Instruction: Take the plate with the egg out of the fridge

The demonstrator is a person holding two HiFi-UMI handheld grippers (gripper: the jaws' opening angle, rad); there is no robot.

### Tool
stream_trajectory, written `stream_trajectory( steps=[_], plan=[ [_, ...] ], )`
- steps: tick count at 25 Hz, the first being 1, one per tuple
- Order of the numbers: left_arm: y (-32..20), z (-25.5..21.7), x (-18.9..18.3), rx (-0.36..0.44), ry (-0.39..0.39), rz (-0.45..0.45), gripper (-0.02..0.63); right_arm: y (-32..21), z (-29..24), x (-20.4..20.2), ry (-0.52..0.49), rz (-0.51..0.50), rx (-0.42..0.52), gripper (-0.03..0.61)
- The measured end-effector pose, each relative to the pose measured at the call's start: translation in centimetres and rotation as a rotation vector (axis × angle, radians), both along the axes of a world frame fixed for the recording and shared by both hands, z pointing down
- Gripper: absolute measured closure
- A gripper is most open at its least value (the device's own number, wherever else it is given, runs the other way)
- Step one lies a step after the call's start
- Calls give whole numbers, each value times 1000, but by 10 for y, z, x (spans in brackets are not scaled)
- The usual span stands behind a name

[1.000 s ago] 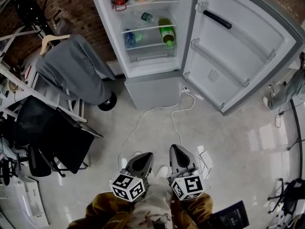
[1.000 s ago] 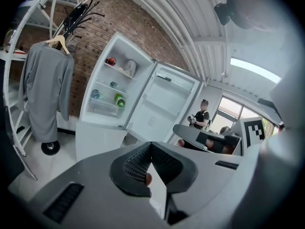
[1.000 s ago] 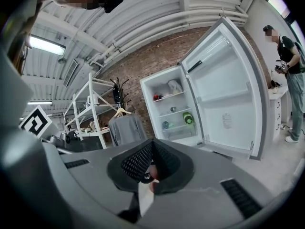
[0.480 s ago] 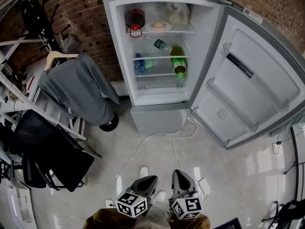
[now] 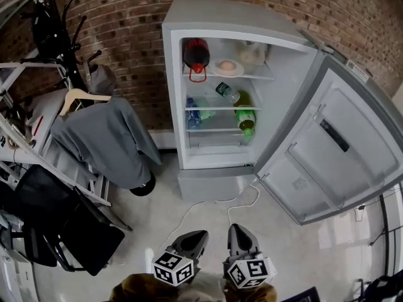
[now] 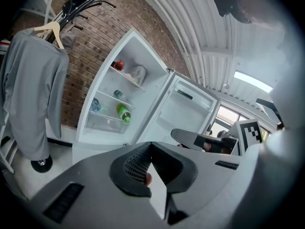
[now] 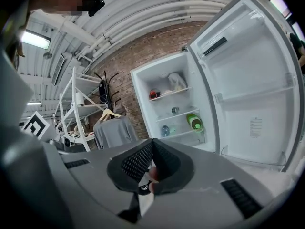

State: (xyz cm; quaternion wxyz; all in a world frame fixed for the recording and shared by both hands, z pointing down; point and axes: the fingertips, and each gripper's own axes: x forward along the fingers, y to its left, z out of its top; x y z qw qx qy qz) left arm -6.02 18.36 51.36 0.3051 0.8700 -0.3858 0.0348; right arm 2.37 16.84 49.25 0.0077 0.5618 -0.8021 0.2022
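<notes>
The white fridge (image 5: 234, 17) stands open against the brick wall, its door (image 5: 334, 150) swung out to the right. On its top shelf a pale plate with an egg (image 5: 228, 68) sits between a dark red-lidded jar (image 5: 196, 55) and a clear bag (image 5: 252, 54). My left gripper (image 5: 192, 241) and right gripper (image 5: 238, 238) hang side by side low over the floor, far short of the fridge. Both are shut, with nothing between the jaws. The left gripper (image 6: 151, 144) and right gripper (image 7: 152, 141) point up toward the fridge in their own views.
Bottles lie on the lower shelves, a green one (image 5: 244, 117) and a blue one (image 5: 192, 114). A grey garment on a hanger (image 5: 107, 137) and a black chair (image 5: 69, 212) stand at the left. White cables (image 5: 233, 203) trail across the floor before the fridge.
The head view has tipped up: the fridge has slid down and right in the picture and now shows whole. Both grippers stay shut and close together at the bottom edge.
</notes>
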Motion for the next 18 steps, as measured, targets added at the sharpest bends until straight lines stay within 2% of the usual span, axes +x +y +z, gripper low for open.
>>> stream_trajectory(
  steps=[4, 9, 13, 18],
  plan=[
    [-29, 11, -23, -39, 30, 9, 604, -20, 19, -19, -93, 53, -99, 581],
    [-58, 23, -24, -67, 31, 75, 604, -31, 21, -13, -42, 152, -110, 581],
    [-64, 29, -11, -95, 65, 120, 604, -34, 24, 2, -34, 214, -131, 581],
    [-83, 29, -5, -104, 81, 131, 604, -52, 24, 4, -32, 221, -127, 581]
  ],
)
